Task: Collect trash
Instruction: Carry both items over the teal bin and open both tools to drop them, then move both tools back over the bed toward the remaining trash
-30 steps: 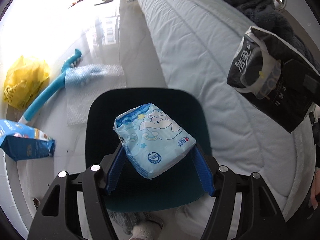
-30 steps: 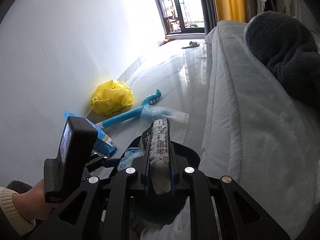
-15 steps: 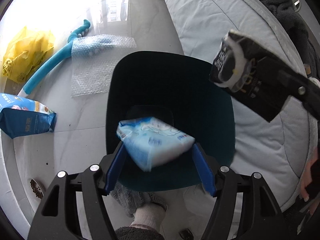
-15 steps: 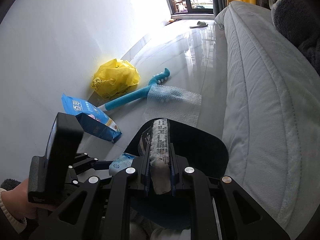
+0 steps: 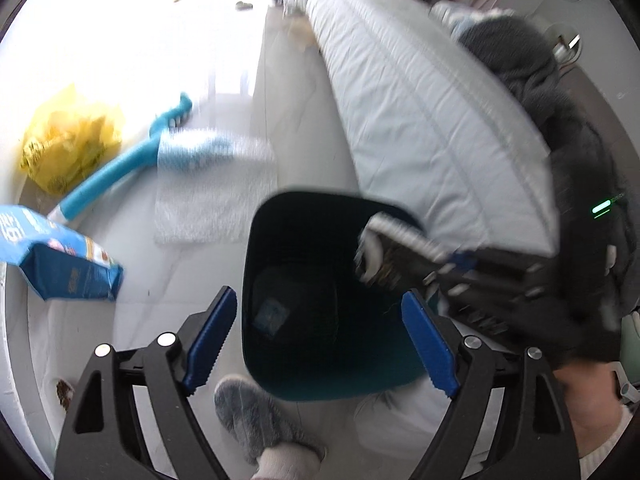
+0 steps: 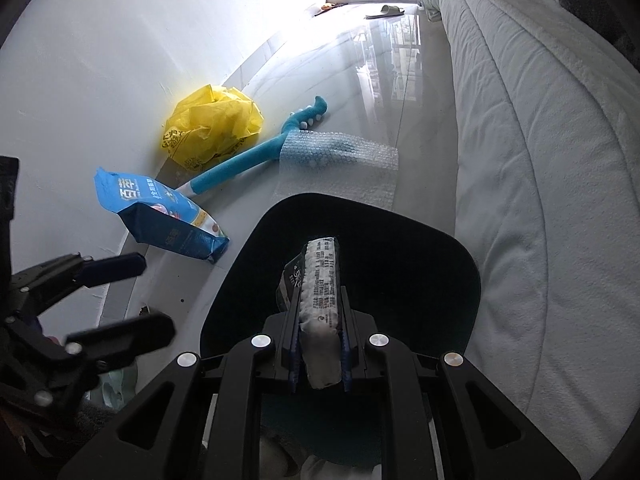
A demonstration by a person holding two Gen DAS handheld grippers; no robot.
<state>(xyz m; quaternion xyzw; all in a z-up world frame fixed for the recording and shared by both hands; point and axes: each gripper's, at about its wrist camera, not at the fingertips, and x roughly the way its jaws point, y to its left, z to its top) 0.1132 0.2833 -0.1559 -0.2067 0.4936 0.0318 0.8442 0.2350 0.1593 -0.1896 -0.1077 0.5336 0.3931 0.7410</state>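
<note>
Item: left gripper (image 5: 318,334). Its jaws have just been opening and now stand wide, with nothing between the blue pads (image 5: 210,338). A second ago the light-blue wipes pack (image 5: 272,314) was pinched between them; it is now seen lying at the bottom of the dark teal bin (image 5: 256,248), blurred but recognisable. One piece of trash is thus judged delivered.

Item: right gripper (image 6: 320,354). Its jaws are clamped on the black-and-white tissue pack (image 6: 322,284), held edge-on. Compared with a second ago, the pack has been brought lower and now hangs over the bin's mouth, as is seen in both views; it is not yet released. This drop is judged the step in hand.

Item: bin. It is stood on the glossy floor just beside the white mattress (image 6: 540,160), with a slippered foot (image 5: 256,412) near its base.

Items still on the floor, well apart from the bin or beside it:
- blue snack bag (image 6: 160,216), near the wall
- yellow plastic bag (image 6: 212,128), against the wall
- bubble wrap sheet (image 6: 340,164), just beyond the bin
- teal long-handled brush (image 6: 256,156), partly under the wrap

The task is judged partly done.
</note>
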